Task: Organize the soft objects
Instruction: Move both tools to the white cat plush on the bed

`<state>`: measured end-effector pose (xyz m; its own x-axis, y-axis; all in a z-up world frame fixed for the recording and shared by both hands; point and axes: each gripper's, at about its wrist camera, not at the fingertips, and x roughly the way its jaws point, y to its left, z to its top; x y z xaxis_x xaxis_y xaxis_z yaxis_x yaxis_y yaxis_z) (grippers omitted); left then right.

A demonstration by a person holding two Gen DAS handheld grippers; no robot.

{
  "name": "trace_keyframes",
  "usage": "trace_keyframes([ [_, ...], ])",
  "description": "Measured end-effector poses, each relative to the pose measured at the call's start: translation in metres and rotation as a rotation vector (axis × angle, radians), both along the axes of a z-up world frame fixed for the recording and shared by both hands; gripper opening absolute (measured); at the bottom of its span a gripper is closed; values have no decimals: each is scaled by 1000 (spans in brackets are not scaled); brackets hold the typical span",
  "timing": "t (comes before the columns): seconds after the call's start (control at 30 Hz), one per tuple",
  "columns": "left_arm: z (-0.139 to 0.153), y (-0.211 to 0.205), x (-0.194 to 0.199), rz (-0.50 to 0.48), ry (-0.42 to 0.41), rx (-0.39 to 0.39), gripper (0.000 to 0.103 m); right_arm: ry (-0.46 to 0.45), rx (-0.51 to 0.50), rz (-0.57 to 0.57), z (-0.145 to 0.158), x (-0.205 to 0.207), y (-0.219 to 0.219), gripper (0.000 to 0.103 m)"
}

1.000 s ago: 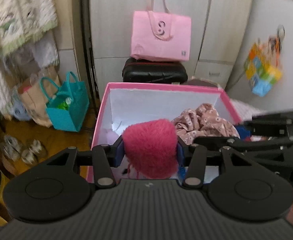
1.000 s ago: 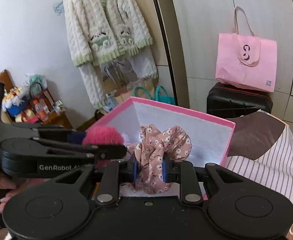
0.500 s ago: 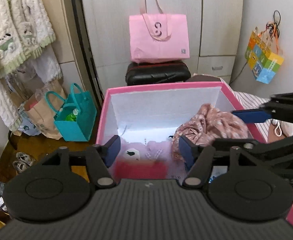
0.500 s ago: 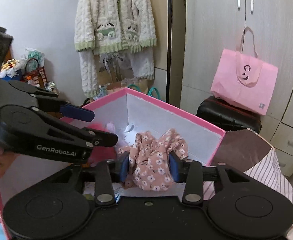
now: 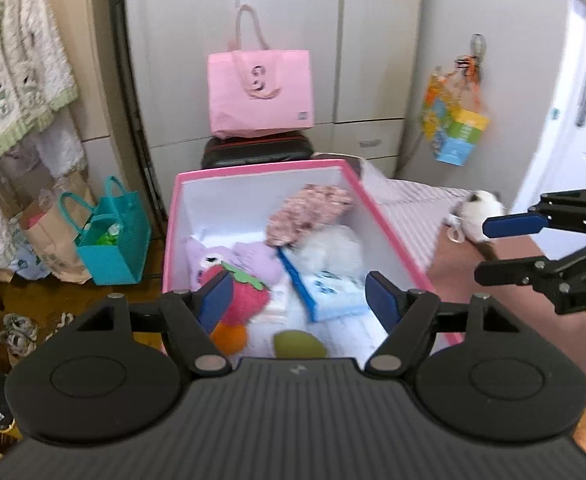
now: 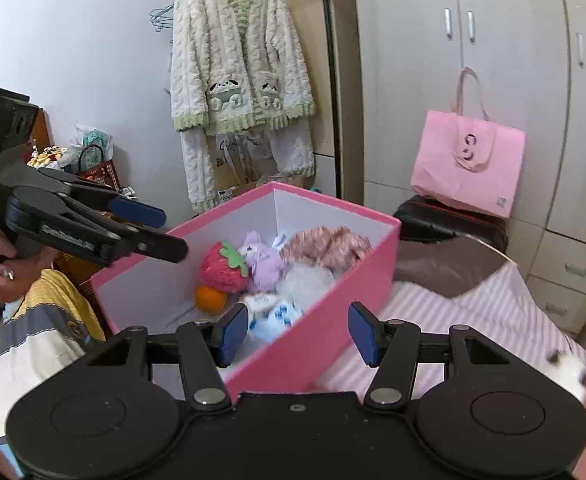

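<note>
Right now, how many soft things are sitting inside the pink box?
5 clearly visible: red strawberry plush at the near-left, purple bunny plush beside it, floral pink fabric bundle at the far end, white fluffy toy mid-box, blue-and-white soft toy nearest. Others may be hidden underneath.

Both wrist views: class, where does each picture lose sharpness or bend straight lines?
Left wrist view: the floral cloth and white plush smear with motion blur; cupboard edges bow. Right wrist view: dark fisheye corners, a curved wardrobe, a blurred pink box front.
</note>
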<state>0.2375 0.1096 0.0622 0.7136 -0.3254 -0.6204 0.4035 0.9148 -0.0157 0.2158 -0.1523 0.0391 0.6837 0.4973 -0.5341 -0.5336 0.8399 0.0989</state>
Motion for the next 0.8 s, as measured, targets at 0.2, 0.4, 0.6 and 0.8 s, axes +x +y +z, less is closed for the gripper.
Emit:
trace_keyframes([
  [0.2,10,-16,-40,-98,0,9,75,78,37,-30,-2,-38,-27,61],
  [0.4,14,-39,-78,-166,-27,12,75,111,13,-58,-13,-75,-47,63],
  [0.6,14,-69,-98,-267,-28,-68,78,90,25,-70,-19,-103,-68,63],
  [0.8,7,-114,-97,-345,-4,-113,78,-40,6,-75,-17,-126,-85,63],
])
